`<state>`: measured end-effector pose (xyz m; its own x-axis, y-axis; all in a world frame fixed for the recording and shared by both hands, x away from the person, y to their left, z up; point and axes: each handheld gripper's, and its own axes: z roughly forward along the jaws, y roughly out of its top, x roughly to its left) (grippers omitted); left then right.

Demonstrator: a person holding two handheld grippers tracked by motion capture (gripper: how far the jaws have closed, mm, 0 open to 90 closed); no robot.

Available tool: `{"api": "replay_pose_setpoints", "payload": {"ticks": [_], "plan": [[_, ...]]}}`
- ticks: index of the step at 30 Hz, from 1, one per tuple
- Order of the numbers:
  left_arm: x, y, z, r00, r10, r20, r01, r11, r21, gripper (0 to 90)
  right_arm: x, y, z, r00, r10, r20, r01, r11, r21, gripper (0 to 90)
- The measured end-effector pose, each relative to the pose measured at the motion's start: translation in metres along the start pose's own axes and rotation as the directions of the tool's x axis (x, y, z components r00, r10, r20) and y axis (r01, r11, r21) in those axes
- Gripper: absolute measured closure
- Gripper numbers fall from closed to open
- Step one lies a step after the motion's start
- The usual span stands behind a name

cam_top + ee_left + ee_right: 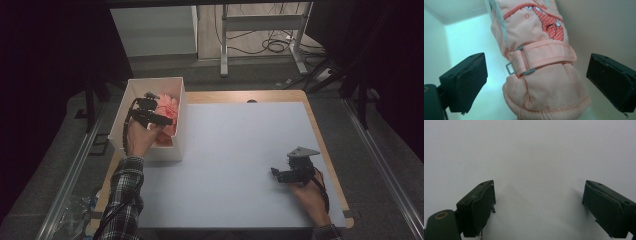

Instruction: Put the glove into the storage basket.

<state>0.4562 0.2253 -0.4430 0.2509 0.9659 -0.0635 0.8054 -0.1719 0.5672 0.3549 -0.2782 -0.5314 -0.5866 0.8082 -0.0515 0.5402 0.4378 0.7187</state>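
Pink mitten [541, 75] in white box [131, 90], between left tool [536, 80] jaws, spread | right tool [539, 205] spread, over table [240, 150]

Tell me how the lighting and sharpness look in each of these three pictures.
High view: dim, surroundings nearly black, white box and table brightest. Left gripper view: well lit, the pink mitten fairly sharp, greenish tint on the box wall. Right gripper view: flat grey, soft shadows beside the open right gripper.
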Motion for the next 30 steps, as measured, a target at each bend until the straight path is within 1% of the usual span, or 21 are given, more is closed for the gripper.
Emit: {"api": "replay_pose_setpoints", "payload": {"ticks": [3, 7, 8, 12, 13, 15, 17, 23, 30], "plan": [[0.0, -0.002, -0.004, 0.9999, 0.007, 0.013, -0.007, 0.9996, -0.026, 2.8, 0.0, 0.0, 0.0, 1.0, 0.0, 0.0, 0.0, 1.0, 0.0, 11.6], [-0.002, -0.004, -0.009, 0.9995, 0.028, 0.014, -0.028, 0.9988, -0.04, 2.4, 0.0, 0.0, 0.0, 1.0, 0.0, 0.0, 0.0, 1.0, 0.0, 11.6], [-0.003, -0.004, -0.011, 0.9995, 0.027, 0.017, -0.026, 0.9987, -0.043, 2.1, 0.0, 0.0, 0.0, 1.0, 0.0, 0.0, 0.0, 1.0, 0.0, 11.6], [-0.003, -0.007, -0.016, 0.9988, 0.047, 0.016, -0.046, 0.9974, -0.056, 1.8, 0.0, 0.0, 0.0, 1.0, 0.0, 0.0, 0.0, 1.0, 0.0, 11.6], [-0.004, -0.008, -0.018, 0.9989, 0.045, 0.015, -0.044, 0.9971, -0.063, 1.7, 0.0, 0.0, 0.0, 1.0, 0.0, 0.0, 0.0, 1.0, 0.0, 11.6], [-0.003, -0.009, -0.02, 0.9982, 0.057, 0.017, -0.056, 0.9959, -0.072, 1.7, 0.0, 0.0, 0.0, 1.0, 0.0, 0.0, 0.0, 1.0, 0.0, 11.6], [-0.003, -0.01, -0.024, 0.9979, 0.061, 0.022, -0.059, 0.9948, -0.083, 1.7, 0.0, 0.0, 0.0, 1.0, 0.0, 0.0, 0.0, 1.0, 0.0, 11.6], [-0.006, -0.014, -0.033, 0.9963, 0.082, 0.026, -0.079, 0.9915, -0.103, 1.3, 0.0, 0.0, 0.0, 1.0, 0.0, 0.001, 0.0, 1.0, 0.0, 11.6], [-0.008, -0.022, -0.042, 0.995, 0.095, 0.032, -0.09, 0.9881, -0.124, 1.2, 0.0, 0.0, 0.0, 1.0, 0.0, 0.001, 0.0, 1.0, 0.0, 11.6]]}}
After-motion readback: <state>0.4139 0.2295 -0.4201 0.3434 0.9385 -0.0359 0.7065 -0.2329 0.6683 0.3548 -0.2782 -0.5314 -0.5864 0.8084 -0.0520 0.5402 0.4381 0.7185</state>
